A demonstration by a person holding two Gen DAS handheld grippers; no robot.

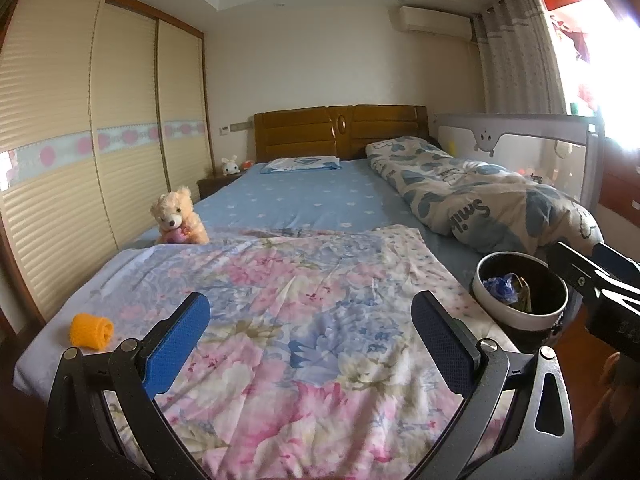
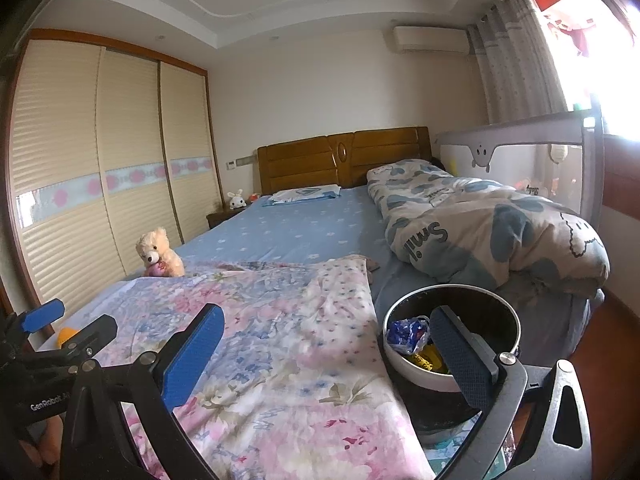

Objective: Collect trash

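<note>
A small orange knitted-looking roll (image 1: 91, 330) lies near the front left corner of the bed, left of my left gripper (image 1: 310, 340), which is open with nothing between its blue pads. In the right wrist view the orange roll (image 2: 66, 335) peeks out behind the left gripper (image 2: 86, 316). A round bin (image 1: 520, 320), white outside and black inside, stands at the bed's front right corner and holds a blue wrapper (image 1: 498, 286) and some yellowish scraps. My right gripper (image 2: 326, 356) is open and empty, its right finger over the bin (image 2: 404, 364) and the blue wrapper (image 2: 408, 334). The right gripper (image 1: 580, 250) also shows beside the bin.
A floral pink and blue sheet (image 1: 304, 320) covers the near half of the bed. A teddy bear (image 1: 178, 216) sits at the left edge by the sliding wardrobe (image 1: 80, 140). A rolled quilt (image 1: 480, 196) lies along the right side, against a bed rail (image 1: 520, 136).
</note>
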